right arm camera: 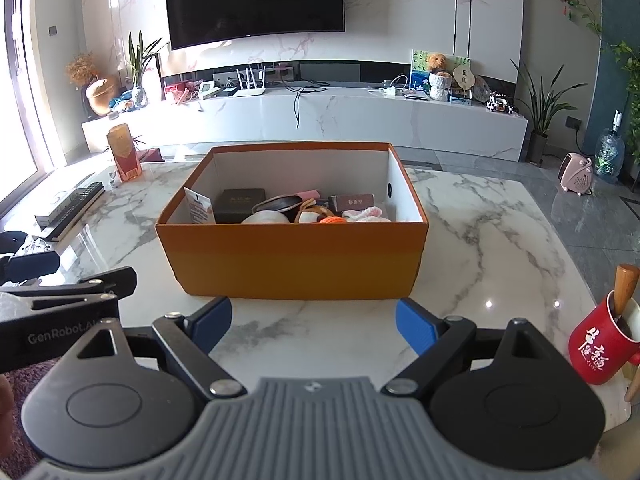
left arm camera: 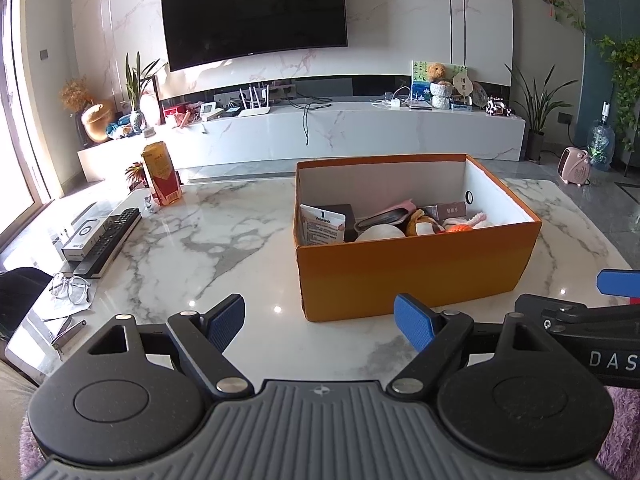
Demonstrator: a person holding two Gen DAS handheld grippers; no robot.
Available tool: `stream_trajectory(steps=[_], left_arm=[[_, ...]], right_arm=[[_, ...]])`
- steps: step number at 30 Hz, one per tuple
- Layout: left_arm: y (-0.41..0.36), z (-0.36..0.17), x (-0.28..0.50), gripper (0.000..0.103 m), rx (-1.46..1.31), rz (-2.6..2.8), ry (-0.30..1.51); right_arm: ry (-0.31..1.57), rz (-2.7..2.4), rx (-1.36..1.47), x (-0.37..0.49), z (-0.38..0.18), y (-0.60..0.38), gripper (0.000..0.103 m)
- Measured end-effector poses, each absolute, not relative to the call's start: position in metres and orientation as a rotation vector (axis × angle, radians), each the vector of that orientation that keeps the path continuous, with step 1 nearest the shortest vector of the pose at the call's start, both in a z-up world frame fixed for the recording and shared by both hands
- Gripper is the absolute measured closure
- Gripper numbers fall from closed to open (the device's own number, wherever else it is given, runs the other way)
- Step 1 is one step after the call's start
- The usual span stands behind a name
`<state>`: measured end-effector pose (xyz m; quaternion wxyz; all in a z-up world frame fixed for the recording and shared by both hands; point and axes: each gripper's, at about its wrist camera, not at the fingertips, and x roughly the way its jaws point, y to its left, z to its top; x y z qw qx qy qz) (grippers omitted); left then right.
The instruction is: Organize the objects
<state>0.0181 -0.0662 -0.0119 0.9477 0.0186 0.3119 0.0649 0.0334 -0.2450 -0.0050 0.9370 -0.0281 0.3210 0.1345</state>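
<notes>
One orange box (right arm camera: 292, 258) mid-bench, both tongs spread wide and empty.
We see our left tongs (left arm camera: 320, 320) and right tongs (right arm camera: 314, 320); a "Vaseline" packet (left arm camera: 322, 226) inside; one red mug (right arm camera: 600, 348) at the right edge.

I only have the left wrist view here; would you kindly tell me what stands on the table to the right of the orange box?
Observer: A red mug stands near the table's right edge, clear of the orange box.
Operator: Thank you. Is anything in the mug?
Observer: Yes, a wooden handle sticks up out of it.
Operator: And is the right gripper holding anything?
Observer: No, the right gripper is open and empty, short of the box's near wall.
</notes>
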Motion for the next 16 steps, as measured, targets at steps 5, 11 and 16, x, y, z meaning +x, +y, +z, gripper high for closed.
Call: stream_trajectory(steps=[5,11,16], left_arm=[[-0.0660,-0.0122,0.0188,0.006,0.018,0.116,0.646],[-0.0677,-0.0132,0.0194,0.006,0.026,0.112,0.652],[-0.0692,-0.0132,0.0190,0.006,0.030,0.105,0.652]], right_arm=[[0.657,0.274,-0.057,0.0336,-0.0053,-0.2455,0.013],[0.658,0.273,-0.056,0.0336,-0.0058,-0.2460,0.013],[0.663,0.270,-0.056,0.0326,-0.0090,-0.2460,0.013]])
